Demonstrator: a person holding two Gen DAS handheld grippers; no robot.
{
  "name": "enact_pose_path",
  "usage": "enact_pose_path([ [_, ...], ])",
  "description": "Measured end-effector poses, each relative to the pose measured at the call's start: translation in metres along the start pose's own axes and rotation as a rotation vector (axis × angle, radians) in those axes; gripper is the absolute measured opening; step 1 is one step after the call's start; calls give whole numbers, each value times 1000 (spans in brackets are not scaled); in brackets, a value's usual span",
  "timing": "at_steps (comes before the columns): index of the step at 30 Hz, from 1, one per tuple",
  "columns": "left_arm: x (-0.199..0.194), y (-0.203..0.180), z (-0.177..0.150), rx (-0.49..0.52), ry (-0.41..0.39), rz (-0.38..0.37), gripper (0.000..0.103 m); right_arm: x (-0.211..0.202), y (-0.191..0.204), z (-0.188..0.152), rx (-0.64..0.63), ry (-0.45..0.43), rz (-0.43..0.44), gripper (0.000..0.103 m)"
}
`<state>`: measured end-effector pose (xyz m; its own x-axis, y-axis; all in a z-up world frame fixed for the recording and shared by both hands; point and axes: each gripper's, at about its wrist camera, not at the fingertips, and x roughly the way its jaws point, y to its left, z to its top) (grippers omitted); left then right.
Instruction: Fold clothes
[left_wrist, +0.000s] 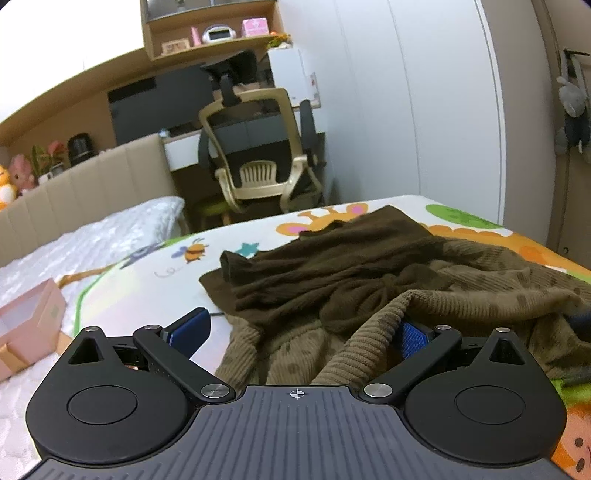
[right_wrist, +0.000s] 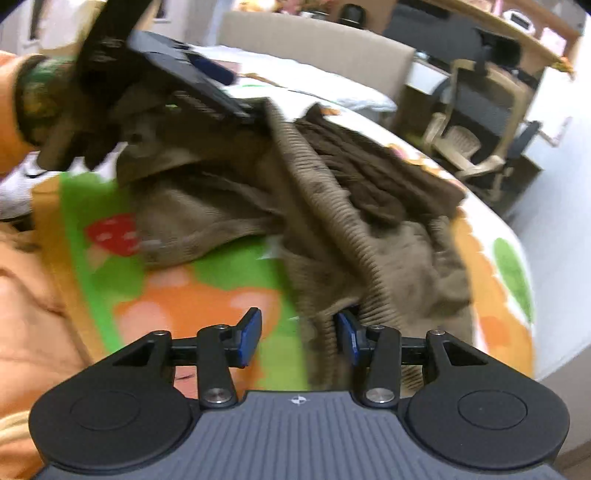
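My left tongs (left_wrist: 301, 334) and right tongs (right_wrist: 299, 338) are both wide open, each at the ribbed hem of the brown sweater (left_wrist: 369, 280), crumpled near the bed's (left_wrist: 122, 295) far corner. I'm just starting. Next I should pinch the hem and spread it flat.

Both grippers are spread wide right now. The left gripper (left_wrist: 301, 334) has its blue pads (left_wrist: 413, 339) far apart, the 3 o'clock one tucked under cloth. The right gripper (right_wrist: 299, 338) is parted too, level, pointing toward 12 o'clock. In the right wrist view, the left gripper sits at 10 o'clock, gripped by a gloved hand (right_wrist: 70, 122), blurry.
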<state>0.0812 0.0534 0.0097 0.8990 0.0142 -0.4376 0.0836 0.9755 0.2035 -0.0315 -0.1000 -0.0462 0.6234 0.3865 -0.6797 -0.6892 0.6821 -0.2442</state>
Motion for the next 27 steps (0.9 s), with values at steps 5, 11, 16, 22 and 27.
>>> enact_pose_path([
  [5,0,1,1,-6,3,1,102,12,-18,2,103,-5,-68,44],
  [11,3,0,-2,-11,18,-6,102,29,-11,12,147,-37,77,19],
  [16,-3,6,-6,-17,23,5,102,17,22,14,17,-41,210,16],
  [22,-25,13,-24,25,40,-30,102,-22,28,5,-19,-103,259,21],
  [27,-55,18,-61,117,79,-54,103,-28,18,-21,-71,-110,-185,67],
])
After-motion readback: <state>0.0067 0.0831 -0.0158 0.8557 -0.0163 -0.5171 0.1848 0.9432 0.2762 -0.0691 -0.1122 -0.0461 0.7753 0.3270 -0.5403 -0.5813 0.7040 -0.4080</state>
